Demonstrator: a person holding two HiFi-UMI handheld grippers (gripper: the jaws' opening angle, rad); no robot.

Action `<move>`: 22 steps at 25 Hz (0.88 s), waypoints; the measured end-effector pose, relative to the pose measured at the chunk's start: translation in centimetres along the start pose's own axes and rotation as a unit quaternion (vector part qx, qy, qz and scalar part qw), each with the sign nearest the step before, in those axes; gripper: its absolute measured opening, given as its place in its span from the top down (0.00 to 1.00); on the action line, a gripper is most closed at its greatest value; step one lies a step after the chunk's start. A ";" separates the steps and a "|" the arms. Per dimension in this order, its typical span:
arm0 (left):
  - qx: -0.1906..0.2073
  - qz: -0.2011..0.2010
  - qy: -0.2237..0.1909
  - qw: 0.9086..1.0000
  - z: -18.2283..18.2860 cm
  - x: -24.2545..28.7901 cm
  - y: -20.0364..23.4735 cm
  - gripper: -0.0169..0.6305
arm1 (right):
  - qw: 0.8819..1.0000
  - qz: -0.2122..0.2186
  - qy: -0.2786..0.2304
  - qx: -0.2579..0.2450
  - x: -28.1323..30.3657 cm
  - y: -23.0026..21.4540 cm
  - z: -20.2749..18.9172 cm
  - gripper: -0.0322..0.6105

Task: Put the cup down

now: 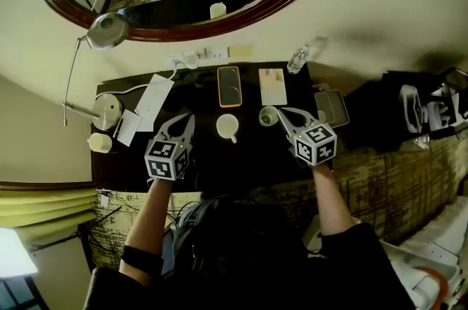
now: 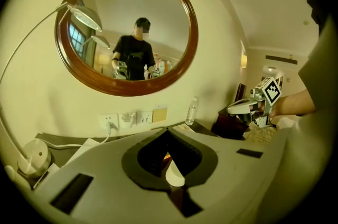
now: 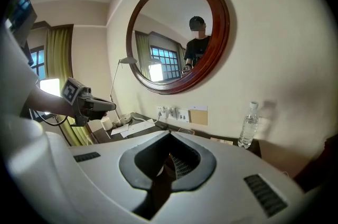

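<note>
Between left tongs (image 1: 189, 118) and right tongs (image 1: 282, 112) stands the cup (image 1: 227, 126).

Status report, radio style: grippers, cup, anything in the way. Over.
Left gripper shut, empty; right gripper shut, empty. White cup upright on desk between them, untouched. Second cup beside right gripper.

Pale grey left claw (image 1: 188, 117) and right claw (image 1: 282, 112), each bearing a black-and-white marker cube (image 1: 167, 159); dark short-sleeved top (image 1: 252, 254).
</note>
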State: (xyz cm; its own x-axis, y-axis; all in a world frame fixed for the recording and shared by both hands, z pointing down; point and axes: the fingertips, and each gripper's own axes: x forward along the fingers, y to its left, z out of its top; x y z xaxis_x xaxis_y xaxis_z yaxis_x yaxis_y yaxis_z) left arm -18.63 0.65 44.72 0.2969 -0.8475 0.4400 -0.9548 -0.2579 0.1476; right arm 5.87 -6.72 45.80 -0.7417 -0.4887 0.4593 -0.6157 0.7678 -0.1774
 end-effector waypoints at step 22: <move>0.018 0.000 -0.024 1.000 0.6 -0.6 0.3 0.97 | 1.000 0.008 -0.007 0.000 0.7 2.3 -0.9 0.95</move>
State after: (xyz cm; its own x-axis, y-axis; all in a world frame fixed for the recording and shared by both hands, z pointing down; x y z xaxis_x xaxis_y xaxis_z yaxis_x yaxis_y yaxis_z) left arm -19.13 0.79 43.97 0.2977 -0.8682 0.3970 -0.9546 -0.2749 0.1148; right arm 4.21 -4.96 46.45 -0.7554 -0.4814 0.4446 -0.6032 0.7759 -0.1847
